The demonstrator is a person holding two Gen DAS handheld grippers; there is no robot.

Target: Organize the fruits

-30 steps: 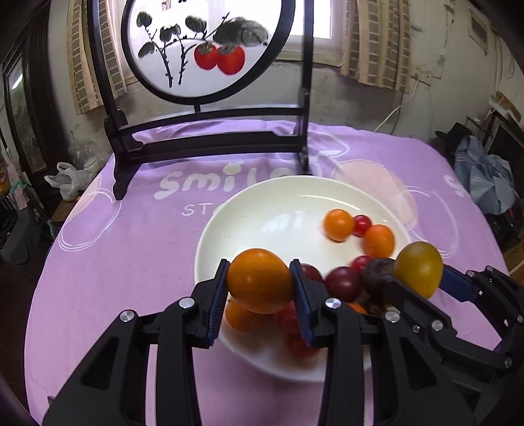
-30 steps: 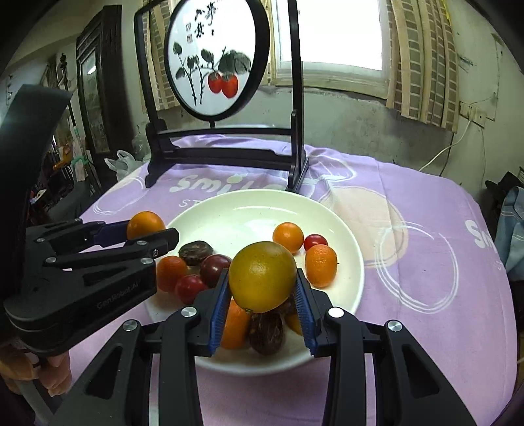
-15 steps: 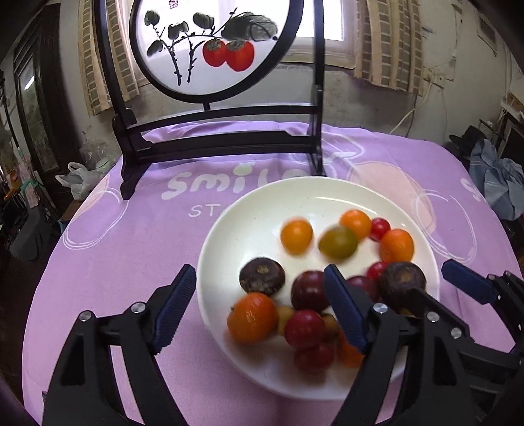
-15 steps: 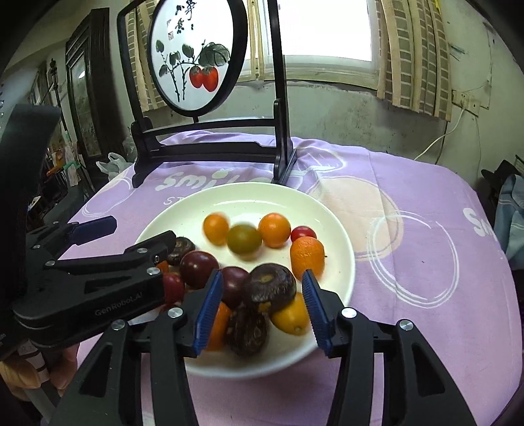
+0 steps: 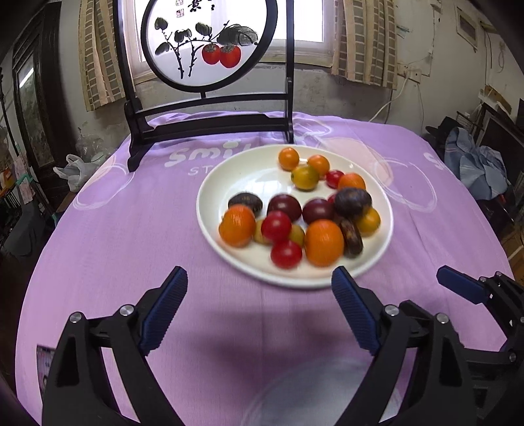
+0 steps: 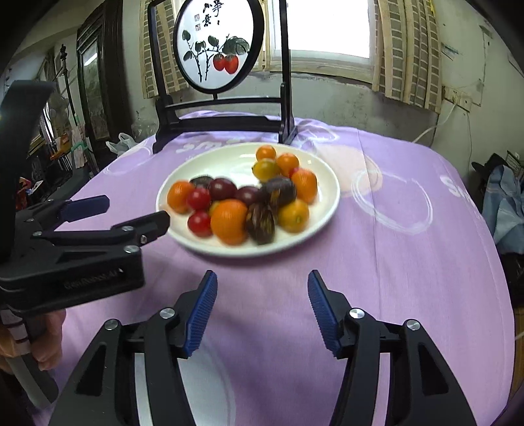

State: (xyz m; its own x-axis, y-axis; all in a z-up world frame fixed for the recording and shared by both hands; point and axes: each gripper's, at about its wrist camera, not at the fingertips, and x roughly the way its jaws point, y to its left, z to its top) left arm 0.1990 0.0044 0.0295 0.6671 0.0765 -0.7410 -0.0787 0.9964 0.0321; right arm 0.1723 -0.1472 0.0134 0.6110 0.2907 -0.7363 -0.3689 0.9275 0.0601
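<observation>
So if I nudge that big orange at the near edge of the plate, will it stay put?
Probably not. The orange is round and smooth, so it would likely roll. It sits near the low rim of the shallow plate, so it might roll off onto the cloth. It rests against a red tomato, which would likely shift too.

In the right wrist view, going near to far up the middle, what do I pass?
Right gripper, its jaws opening with nothing between them → bare purple tablecloth → white plate of fruit → black stand holding the round painted screen → window.
</observation>
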